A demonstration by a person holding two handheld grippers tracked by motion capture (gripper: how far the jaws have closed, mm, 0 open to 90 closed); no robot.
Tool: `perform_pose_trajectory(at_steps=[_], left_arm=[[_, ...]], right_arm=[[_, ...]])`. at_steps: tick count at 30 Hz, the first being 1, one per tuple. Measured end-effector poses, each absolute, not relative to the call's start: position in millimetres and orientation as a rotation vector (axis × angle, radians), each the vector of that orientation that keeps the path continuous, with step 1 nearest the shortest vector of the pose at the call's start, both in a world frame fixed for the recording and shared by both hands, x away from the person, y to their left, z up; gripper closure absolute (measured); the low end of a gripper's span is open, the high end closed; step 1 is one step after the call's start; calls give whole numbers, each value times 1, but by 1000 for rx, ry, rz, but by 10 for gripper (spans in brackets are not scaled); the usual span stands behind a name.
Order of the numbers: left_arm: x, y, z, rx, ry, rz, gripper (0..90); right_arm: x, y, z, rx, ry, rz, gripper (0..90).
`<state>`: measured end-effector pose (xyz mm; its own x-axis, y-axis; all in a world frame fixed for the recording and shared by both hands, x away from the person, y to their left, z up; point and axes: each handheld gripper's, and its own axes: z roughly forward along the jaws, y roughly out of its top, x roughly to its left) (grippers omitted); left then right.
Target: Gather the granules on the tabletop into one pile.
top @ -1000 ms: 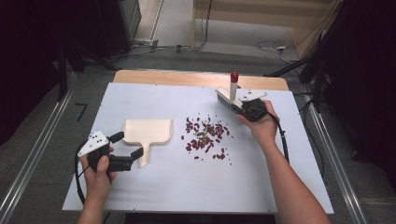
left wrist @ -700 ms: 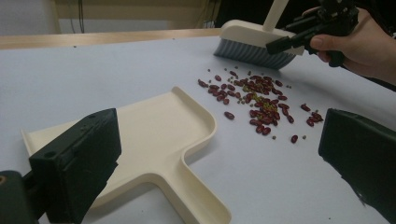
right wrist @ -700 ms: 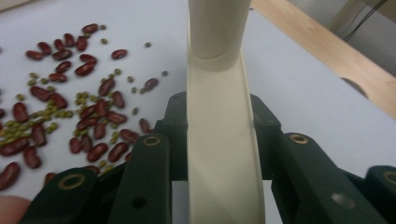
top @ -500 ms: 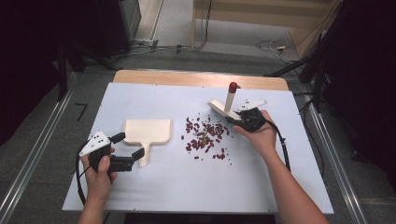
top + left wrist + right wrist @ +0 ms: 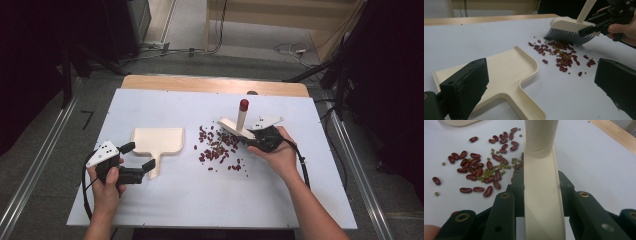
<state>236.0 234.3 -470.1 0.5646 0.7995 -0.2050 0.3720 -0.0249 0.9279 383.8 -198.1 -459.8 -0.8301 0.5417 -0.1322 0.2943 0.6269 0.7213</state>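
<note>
A cream hand brush [image 5: 235, 126] with a red-tipped handle stands at the right edge of a scatter of red beans and small green beans [image 5: 219, 150]. My right gripper [image 5: 252, 137] is shut on the brush head [image 5: 541, 195]; its grey bristles [image 5: 566, 36] touch the bean pile [image 5: 562, 56]. A cream dustpan [image 5: 156, 142] lies flat to the left of the beans, handle toward the person. My left gripper [image 5: 137, 160] is open at the dustpan's handle [image 5: 524, 100], with the jaws standing on either side of it and apart from it.
A white sheet [image 5: 165, 100] covers the table, with a bare wooden strip [image 5: 150, 82] along the far edge. Floor rails and cables lie beyond the table. Beans [image 5: 476, 170] spread over a hand-wide patch at the middle.
My right gripper has carried the brush leftward and toward the person, from the far right of the table to the edge of the beans. The left gripper and dustpan have stayed put.
</note>
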Motion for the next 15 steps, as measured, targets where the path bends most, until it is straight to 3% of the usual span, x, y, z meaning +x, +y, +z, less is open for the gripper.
perform_pose_trajectory(at_steps=[15], left_arm=[[235,235,-469,1628,1004,457,0]], right_arm=[[365,-203,-446,594,2421,1004,658]])
